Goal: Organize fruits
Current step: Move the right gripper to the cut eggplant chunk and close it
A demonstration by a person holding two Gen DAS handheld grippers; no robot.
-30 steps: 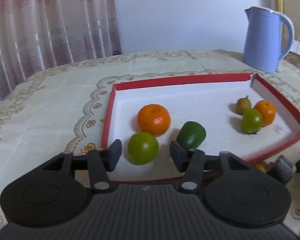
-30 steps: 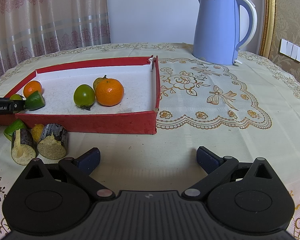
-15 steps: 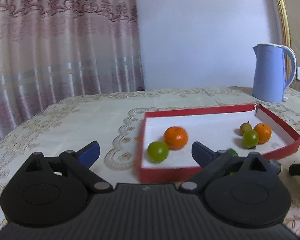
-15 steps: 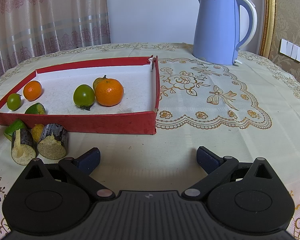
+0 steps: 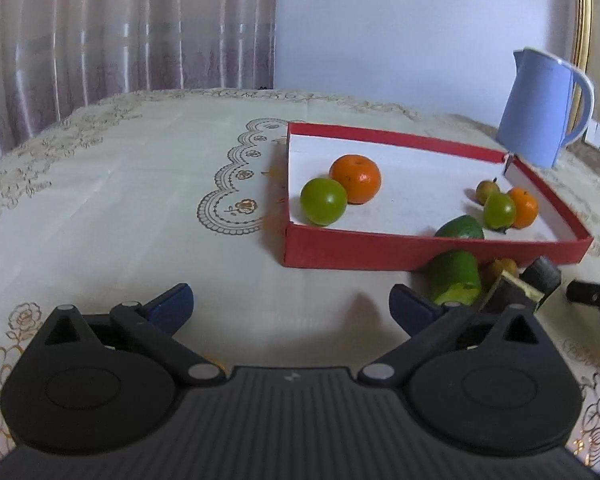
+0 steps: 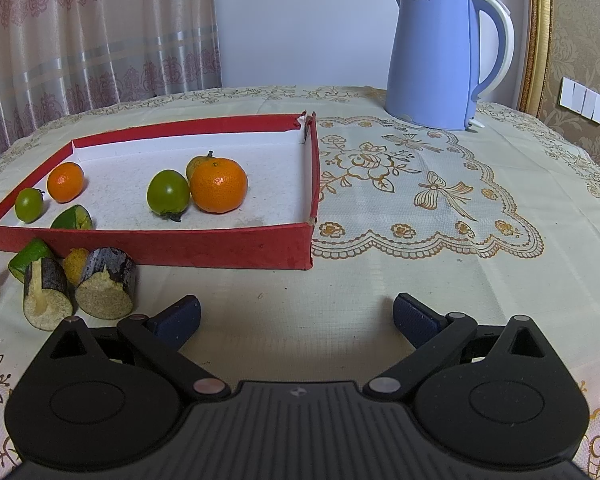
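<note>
A red tray [image 6: 224, 248] [image 5: 352, 256] holds a large orange [image 6: 219, 185] [image 5: 355, 179], a green fruit [image 6: 168, 192] [image 5: 323, 201], a small orange [image 6: 65, 182] [image 5: 522, 207], a small green fruit [image 6: 29, 205] [image 5: 499, 210], a brownish fruit [image 5: 487, 191] and a cut green piece [image 6: 73, 219] [image 5: 460, 229]. Outside its front wall lie a green piece [image 5: 455, 278] [image 6: 30, 254], a yellow piece [image 6: 76, 266] and two dark-skinned cut pieces [image 6: 106, 282]. My left gripper [image 5: 290, 304] is open and empty over the cloth. My right gripper [image 6: 296, 316] is open and empty.
A blue electric kettle [image 6: 448, 56] [image 5: 540, 108] stands behind the tray to the right. The table has a cream embroidered cloth [image 6: 420, 208]. Curtains hang behind the table on the left.
My left gripper has opened, let go of the cut green piece in the tray, and drawn back out to the tray's near left. The right gripper has not moved.
</note>
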